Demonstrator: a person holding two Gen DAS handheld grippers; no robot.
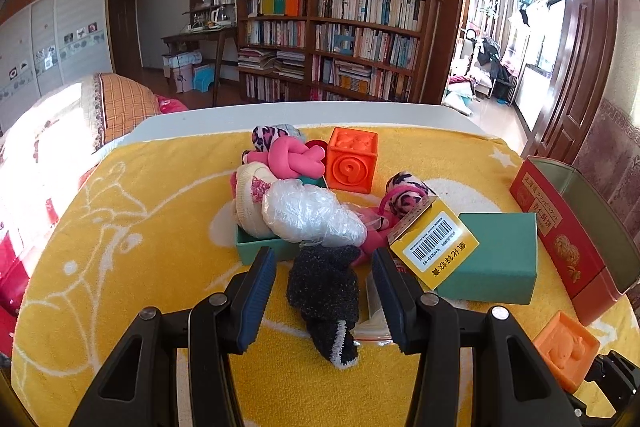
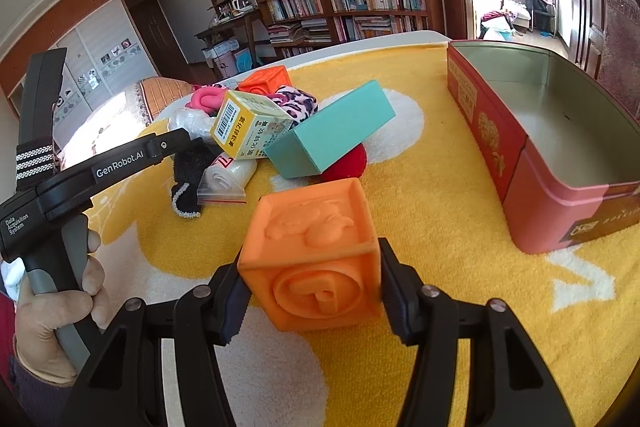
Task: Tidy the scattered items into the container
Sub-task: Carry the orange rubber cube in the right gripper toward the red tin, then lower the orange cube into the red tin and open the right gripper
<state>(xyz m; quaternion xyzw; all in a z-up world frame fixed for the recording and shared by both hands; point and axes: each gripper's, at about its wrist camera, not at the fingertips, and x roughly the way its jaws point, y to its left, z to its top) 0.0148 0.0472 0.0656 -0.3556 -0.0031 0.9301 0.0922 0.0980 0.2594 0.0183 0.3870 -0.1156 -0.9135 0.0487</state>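
**Carry the orange block to the tin while the left jaws stay clear of the sock**

Your right gripper (image 2: pixel 312 291) is pinching the orange block (image 2: pixel 316 259) across its side faces, both pads pressed into the soft walls, with the block lifted off the yellow towel (image 2: pixel 420 187). The red tin (image 2: pixel 500 147), the container for this job, stands open just to the right of it and looks bare inside. The step in hand reads as the carry and drop.

To do it well, keep the squeeze as it is: the block looks rubbery, so a harder pinch would likely deform it and a looser one could let it roll out. Lift enough to clear the tin's near wall before you swing across, then lower the block toward the floor of the tin and only then let the pads part. Aim for a corner rather than the middle, since many more items still have to fit.

Your left gripper (image 1: pixel 324 291) hangs over the pile with its jaws spread on either side of the black sock (image 1: pixel 324 291); the pads do not touch it, and the sock lies on the towel. Hold that hand steady until the right one is clear. The yellow carton (image 1: pixel 434 247) leans on the teal box (image 1: pixel 496 259) right beside the sock, so when you do close, go in low and centred on the sock to avoid nudging the carton over.
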